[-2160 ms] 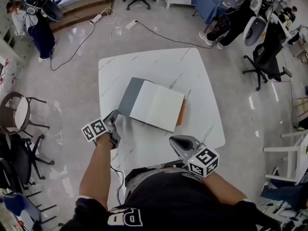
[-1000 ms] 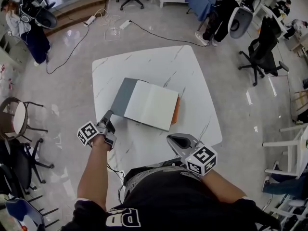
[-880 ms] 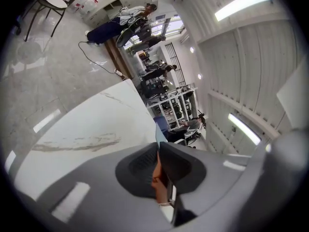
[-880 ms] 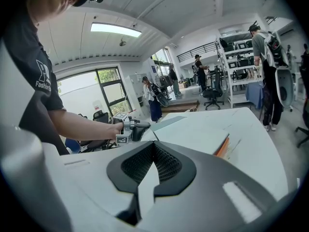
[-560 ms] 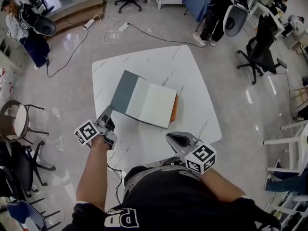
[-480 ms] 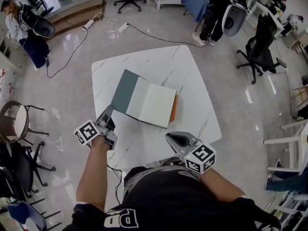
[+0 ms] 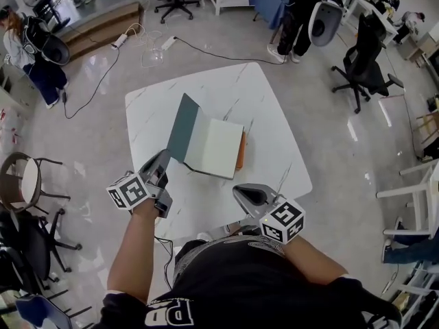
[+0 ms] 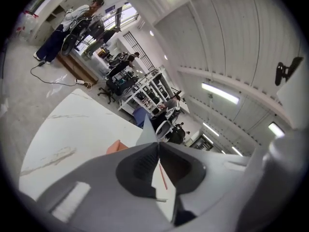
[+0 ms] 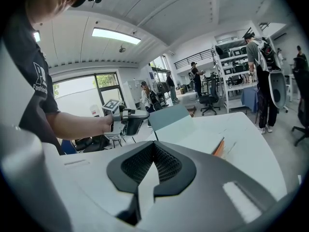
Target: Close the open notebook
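On the left, the left tool point(image 7: 163, 158) reaches over the left part of the white marble counter point(image 7: 226, 88). In the left gripper view its jaws are pressed together at the tips, and the grey cover point(image 7: 182, 125) comes up directly from those tips, so the tool appears to be clenched on the near corner of the cover.

The notebook point(image 7: 212, 146) lies around the middle of the counter, a little towards the person. Its spine runs away from the person, with the far end leaning slightly to the right, and this is its long axis. The cover stands steeply on the left side of the spine with its free edge in the air. To the right of the spine a white page lies flat and faces up. An orange strip point(image 7: 240, 149) shows along the right edge of this page – I cannot tell whether it is the back cover or a separate thing below.

On the right, the right tool point(image 7: 240, 190) hangs over the near edge of the counter, apart from the notebook. Its jaws are clenched tip to tip, with only the counter showing behind them.
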